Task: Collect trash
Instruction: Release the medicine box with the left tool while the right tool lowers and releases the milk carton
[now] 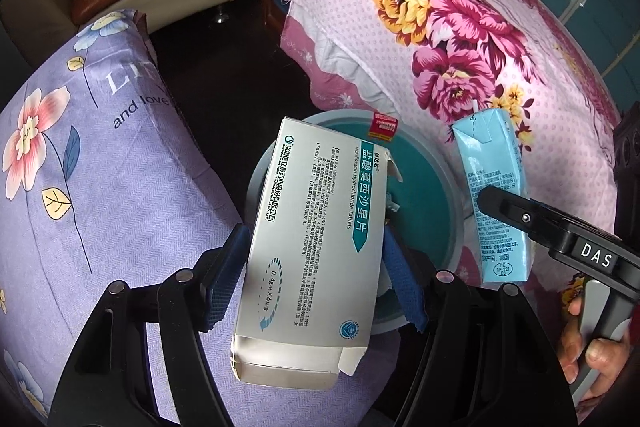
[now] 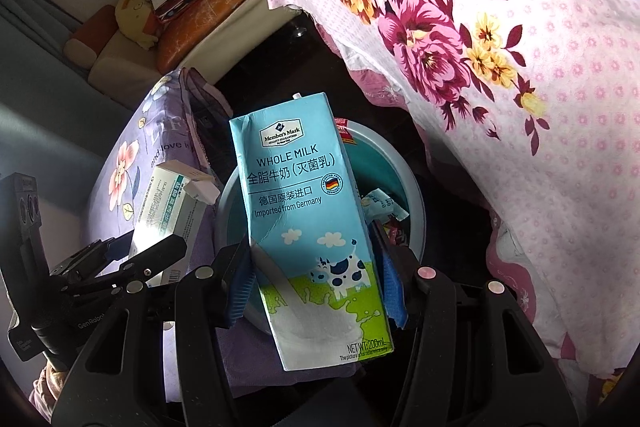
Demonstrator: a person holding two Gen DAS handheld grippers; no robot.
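- The left gripper is clamping a grey cardboard medicine box over the round teal bin's rim; a skewed release risks missing.
- The right gripper is squeezing a blue milk carton, possibly leaking.

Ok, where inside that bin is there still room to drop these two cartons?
The teal bin is mostly bare in its middle. Wrappers crowd one side, and a red wrapper sits at the far rim. The medicine box and milk carton hang above it.
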